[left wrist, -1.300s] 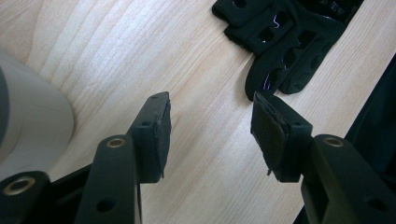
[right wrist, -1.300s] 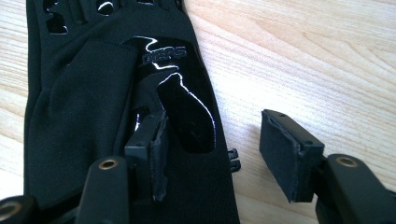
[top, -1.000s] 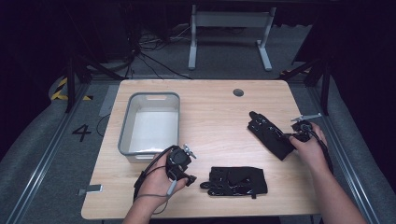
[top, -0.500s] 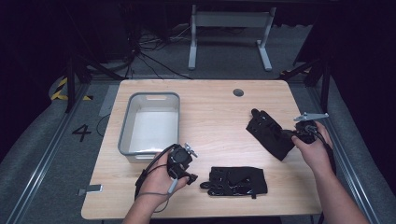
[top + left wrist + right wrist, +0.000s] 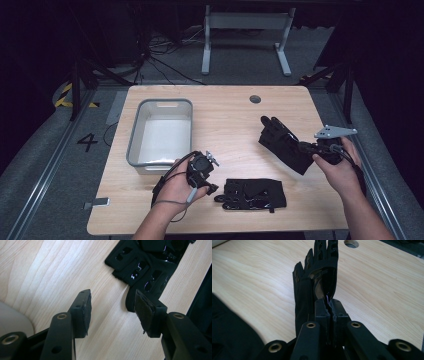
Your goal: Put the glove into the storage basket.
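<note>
A black glove (image 5: 282, 142) hangs from its cuff in my right gripper (image 5: 306, 148), over the right side of the wooden table (image 5: 225, 120). In the right gripper view the jaws are shut on the cuff edge, right gripper (image 5: 329, 306), and the glove (image 5: 319, 272) stretches away with its fingers toward the table. A second black glove (image 5: 255, 194) lies flat near the front edge. My left gripper (image 5: 212, 189) hovers just left of it. Its jaws stand open over bare wood, left gripper (image 5: 112, 307), and the glove's fingers (image 5: 147, 262) lie just beyond the tips.
A grey plastic bin (image 5: 134, 145) stands on the left part of the table, close behind the left hand. A round cable hole (image 5: 255, 99) sits near the far edge. A metal stand and cables are on the floor beyond.
My right gripper has risen and drawn back a little with the glove's cuff, tilting the glove up off the table. The left gripper and the flat glove have stayed put.
</note>
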Tool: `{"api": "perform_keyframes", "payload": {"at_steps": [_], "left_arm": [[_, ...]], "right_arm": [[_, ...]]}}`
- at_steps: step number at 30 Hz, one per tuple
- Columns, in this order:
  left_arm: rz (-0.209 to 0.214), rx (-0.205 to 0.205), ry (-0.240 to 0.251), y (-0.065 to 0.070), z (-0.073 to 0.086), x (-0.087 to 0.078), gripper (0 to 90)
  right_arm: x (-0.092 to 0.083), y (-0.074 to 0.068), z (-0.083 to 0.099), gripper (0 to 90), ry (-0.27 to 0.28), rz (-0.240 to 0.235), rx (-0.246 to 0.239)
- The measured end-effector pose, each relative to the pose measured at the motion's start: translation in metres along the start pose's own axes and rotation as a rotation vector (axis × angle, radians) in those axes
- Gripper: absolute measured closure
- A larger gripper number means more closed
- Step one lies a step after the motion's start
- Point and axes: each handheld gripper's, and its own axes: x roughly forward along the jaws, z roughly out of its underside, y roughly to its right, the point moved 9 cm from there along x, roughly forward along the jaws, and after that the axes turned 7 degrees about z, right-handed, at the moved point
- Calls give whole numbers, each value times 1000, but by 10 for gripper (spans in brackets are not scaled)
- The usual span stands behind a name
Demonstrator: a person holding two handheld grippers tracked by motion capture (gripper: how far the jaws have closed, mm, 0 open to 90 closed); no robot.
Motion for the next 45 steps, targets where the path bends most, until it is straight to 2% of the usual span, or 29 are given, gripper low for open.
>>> {"api": "perform_keyframes", "payload": {"at_steps": [5,7,14,19,20,24,45], "left_arm": [[9,18,-3,2,-6,2,485],[12,29,-6,3,-9,3,487],[35,70,-42,10,-19,19,491],[42,71,-33,10,-21,18,491],[42,71,-33,10,-21,17,491],[40,67,-34,9,-21,17,489],[39,53,-27,7,-19,15,483]], "right_arm": [[-7,-13,2,858,-2,-11,-34],[-11,-25,4,857,-9,-15,-64],[-12,-47,8,857,-18,-25,-122],[-12,-53,12,857,-32,-12,-146],[-10,-55,14,855,-49,-6,-166],[-9,-57,15,854,-54,-4,-179],[-23,-87,14,817,-100,-86,-237]]}}
